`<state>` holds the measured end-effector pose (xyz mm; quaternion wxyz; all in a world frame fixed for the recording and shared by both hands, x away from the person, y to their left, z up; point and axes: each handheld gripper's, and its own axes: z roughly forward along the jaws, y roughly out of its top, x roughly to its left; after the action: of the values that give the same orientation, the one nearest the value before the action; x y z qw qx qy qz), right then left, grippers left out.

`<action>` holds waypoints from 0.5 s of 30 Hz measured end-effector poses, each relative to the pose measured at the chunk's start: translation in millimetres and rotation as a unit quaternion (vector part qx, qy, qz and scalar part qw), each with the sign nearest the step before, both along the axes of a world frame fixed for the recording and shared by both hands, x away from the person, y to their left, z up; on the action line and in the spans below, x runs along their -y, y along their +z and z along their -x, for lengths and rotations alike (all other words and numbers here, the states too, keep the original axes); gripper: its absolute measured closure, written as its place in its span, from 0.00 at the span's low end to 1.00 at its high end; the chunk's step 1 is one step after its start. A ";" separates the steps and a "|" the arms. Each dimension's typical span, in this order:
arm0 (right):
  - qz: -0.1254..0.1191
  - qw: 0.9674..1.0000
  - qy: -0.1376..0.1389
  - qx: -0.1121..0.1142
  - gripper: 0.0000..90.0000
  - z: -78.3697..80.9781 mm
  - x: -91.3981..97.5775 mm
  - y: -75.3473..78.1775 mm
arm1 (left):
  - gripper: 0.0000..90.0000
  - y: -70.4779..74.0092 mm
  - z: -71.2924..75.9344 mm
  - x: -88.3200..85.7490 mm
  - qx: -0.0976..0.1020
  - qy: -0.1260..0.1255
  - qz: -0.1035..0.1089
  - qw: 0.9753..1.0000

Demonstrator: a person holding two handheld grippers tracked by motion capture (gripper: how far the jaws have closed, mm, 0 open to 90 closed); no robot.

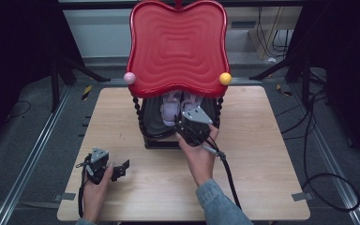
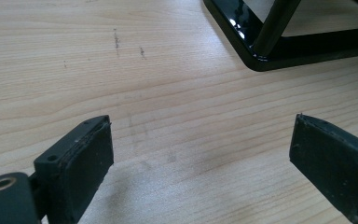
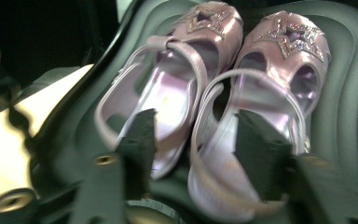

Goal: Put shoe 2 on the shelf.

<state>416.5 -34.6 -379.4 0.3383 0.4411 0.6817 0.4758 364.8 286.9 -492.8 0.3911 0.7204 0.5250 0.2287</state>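
A pair of pink sandals with sparkly stars, the left sandal (image 3: 168,88) and the right sandal (image 3: 279,60), lies side by side on the dark lower tray (image 3: 345,116) of a rack. In the high view the sandals (image 1: 171,110) sit under the red top tray (image 1: 178,47). My right gripper (image 3: 198,140) is open, low over the heel ends, with the sandals' adjoining sides between its jaws. It reaches into the lower shelf (image 1: 182,123). My left gripper (image 1: 121,169) rests open near the table's front left, with bare wood between its jaws (image 2: 200,149).
The rack stands at the table's back middle, with a pink ball (image 1: 129,78) and a yellow ball (image 1: 225,78) at the red tray's front corners. Its black base frame (image 2: 261,60) lies ahead and right of my left gripper. Light wood table (image 1: 262,154) spreads on both sides.
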 end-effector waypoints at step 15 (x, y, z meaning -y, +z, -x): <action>0.041 0.999 0.011 -0.034 0.18 54.9 63.3 -43.9 | 0.06 -7.2 -2.9 -0.3 -0.015 0.003 -0.023 1.000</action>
<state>361.5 -98.0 -423.3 0.3271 0.4355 0.7166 0.4357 367.7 287.2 -500.0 0.3656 0.7314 0.5274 0.2307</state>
